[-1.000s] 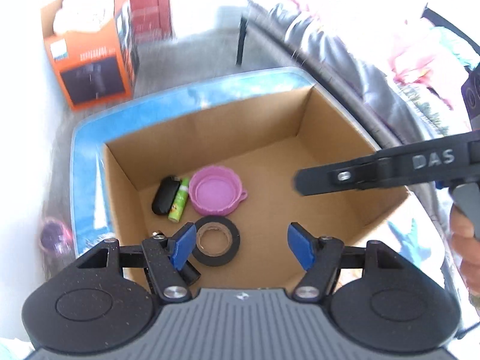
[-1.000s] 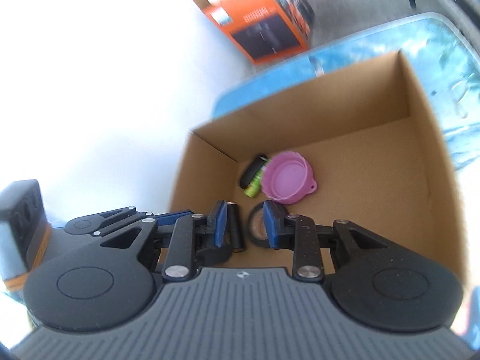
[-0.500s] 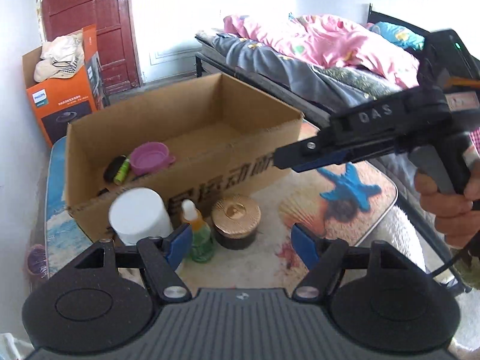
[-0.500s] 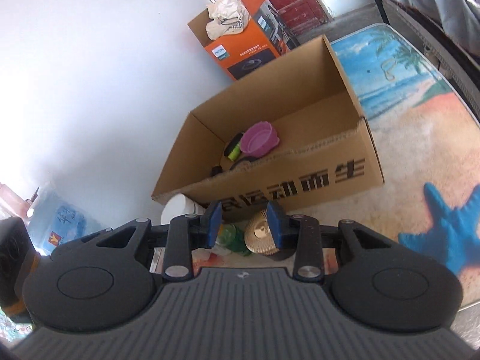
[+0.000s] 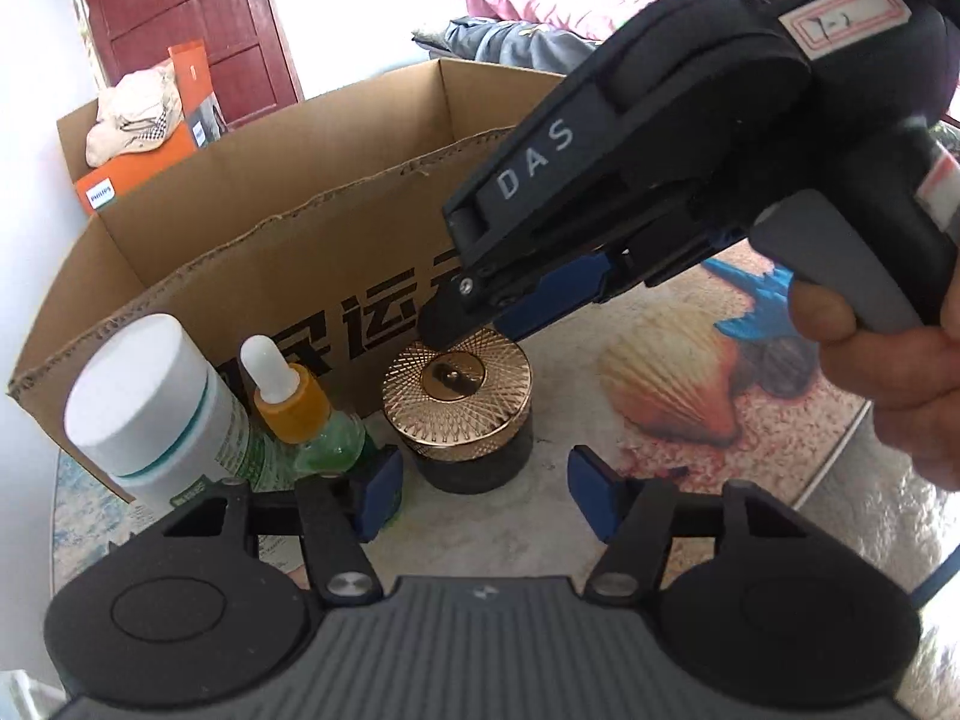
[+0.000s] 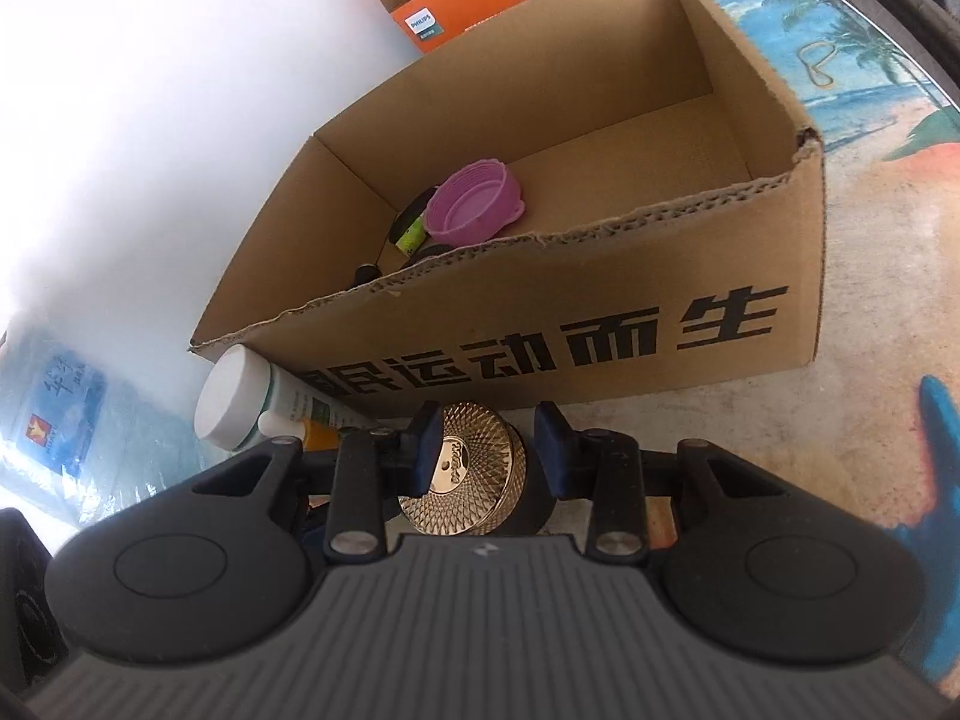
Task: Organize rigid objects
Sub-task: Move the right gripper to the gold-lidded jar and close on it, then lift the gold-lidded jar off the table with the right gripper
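Observation:
A black jar with a gold patterned lid (image 5: 459,399) stands on the mat in front of the cardboard box (image 5: 288,258). My right gripper (image 6: 489,453) is open with its blue pads on either side of the gold lid (image 6: 474,468), not closed on it. In the left wrist view the right gripper's tip (image 5: 444,324) hangs just over the lid. My left gripper (image 5: 480,495) is open and empty, low behind the jar. A white-capped bottle (image 5: 150,402) and a green dropper bottle (image 5: 300,414) stand left of the jar.
Inside the box (image 6: 750,192) lie a pink bowl (image 6: 474,210), a lime tube (image 6: 411,234) and dark items. An orange Philips box (image 6: 456,6) stands behind. A beach-print mat (image 5: 672,384) covers the surface; a bed (image 5: 528,42) lies at the far right.
Both grippers have pulled back out of the box and dropped to the mat in front of it. The right gripper has opened wider and come down around the gold-lidded jar.

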`<state>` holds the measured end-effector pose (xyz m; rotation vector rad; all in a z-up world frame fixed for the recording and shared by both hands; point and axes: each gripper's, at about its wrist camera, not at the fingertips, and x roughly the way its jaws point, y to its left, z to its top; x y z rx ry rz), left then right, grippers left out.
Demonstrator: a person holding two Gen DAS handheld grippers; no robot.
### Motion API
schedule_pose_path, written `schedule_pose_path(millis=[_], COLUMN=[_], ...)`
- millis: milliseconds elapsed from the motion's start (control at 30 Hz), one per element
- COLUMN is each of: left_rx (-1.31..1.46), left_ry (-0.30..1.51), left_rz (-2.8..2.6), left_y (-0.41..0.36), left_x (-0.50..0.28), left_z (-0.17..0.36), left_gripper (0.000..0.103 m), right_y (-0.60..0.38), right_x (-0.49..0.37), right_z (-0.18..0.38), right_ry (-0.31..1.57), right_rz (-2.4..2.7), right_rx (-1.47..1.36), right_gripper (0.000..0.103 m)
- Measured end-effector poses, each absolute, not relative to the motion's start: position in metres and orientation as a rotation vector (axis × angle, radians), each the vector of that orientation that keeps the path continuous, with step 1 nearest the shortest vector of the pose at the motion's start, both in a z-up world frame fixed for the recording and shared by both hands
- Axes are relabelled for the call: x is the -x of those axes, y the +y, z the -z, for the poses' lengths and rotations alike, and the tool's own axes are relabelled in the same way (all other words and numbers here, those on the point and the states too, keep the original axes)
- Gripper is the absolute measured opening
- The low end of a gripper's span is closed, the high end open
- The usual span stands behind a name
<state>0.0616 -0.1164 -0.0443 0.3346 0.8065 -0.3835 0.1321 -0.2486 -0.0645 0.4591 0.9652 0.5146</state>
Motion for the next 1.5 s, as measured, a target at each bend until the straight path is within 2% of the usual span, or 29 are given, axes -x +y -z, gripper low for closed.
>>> schedule_pose_path(millis=[267, 500, 733, 967, 1167, 1500], left_rx=[-0.332, -0.344, -0.367, -0.403, -0.371, -0.342], left_ry=[0.812, 0.815, 0.821, 0.839, 0.863, 0.892], left_rz=[0.423, 0.529, 0.561, 0.533, 0.520, 0.499], left_y=[-0.118, -0.125, -0.131, -0.138, -0.147, -0.150], left_x=[-0.065, -0.048, -0.039, -0.051, -0.060, -0.077], left_z=[0.044, 0.041, 0.041, 0.046, 0.050, 0.046], left_gripper=[0.063, 0.063, 0.063, 0.063, 0.058, 0.058], right_y=[-0.248, -0.275, -0.295, -0.301, -0.304, -0.301], right_x=[-0.128, -0.089, -0.059, -0.061, -0.062, -0.060], right_z=[0.069, 0.066, 0.070, 0.078, 0.086, 0.085], right_ry=[1.010, 1.018, 1.008, 1.019, 1.023, 1.024], right_rz=[-0.509, -0.442, -0.398, -0.393, -0.400, -0.391], right_rx=[-0.471, -0.536, -0.606, -0.674, -0.736, -0.729], right_gripper=[0.036, 0.041, 0.041, 0.042, 0.045, 0.046])
